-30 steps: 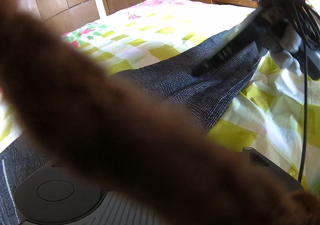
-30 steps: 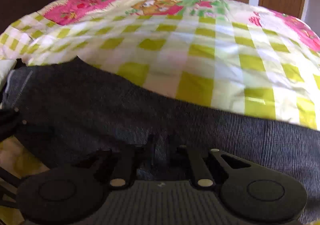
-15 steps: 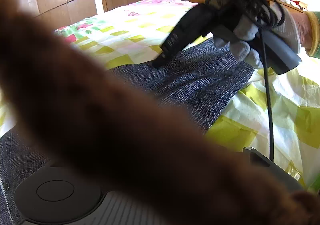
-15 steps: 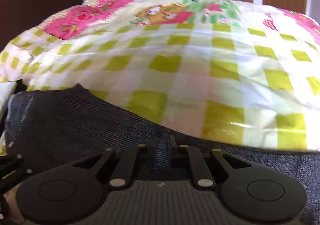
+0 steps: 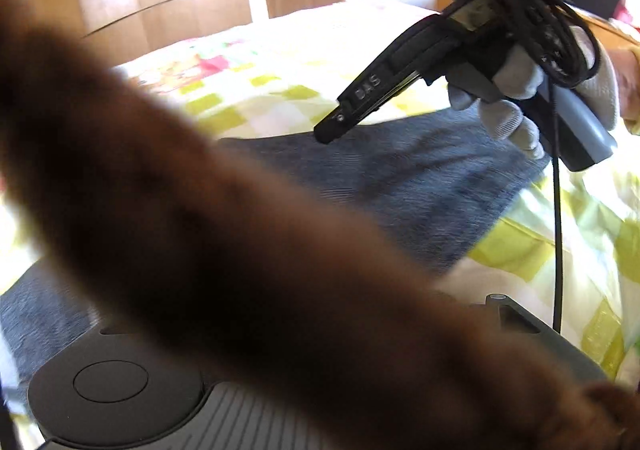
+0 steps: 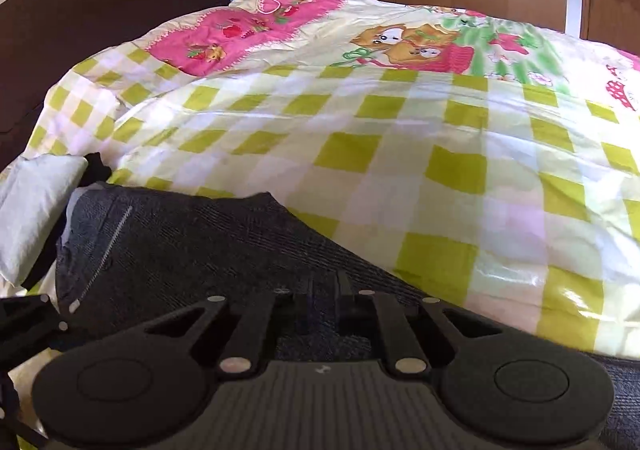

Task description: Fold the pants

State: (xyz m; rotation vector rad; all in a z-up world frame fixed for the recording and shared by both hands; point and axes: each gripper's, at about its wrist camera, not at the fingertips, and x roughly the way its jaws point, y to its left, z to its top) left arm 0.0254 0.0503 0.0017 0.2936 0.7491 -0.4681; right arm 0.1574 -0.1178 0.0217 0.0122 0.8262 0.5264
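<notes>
Pants (image 6: 192, 250) lying flat on the bed (image 6: 400, 153), near its front edge, dark grey against the checked cover. Right tool (image 6: 324, 290) pinched nearly shut on a fold of that cloth. Left tool: spread cannot be told, view blocked by a blurred brown strip (image 5: 240, 250).

Best to keep the pinch firm, lift low, carry the held edge straight over the pants, lay it edge on edge.

Long axis across the bed's front edge; which end is the waist cannot be told.
</notes>
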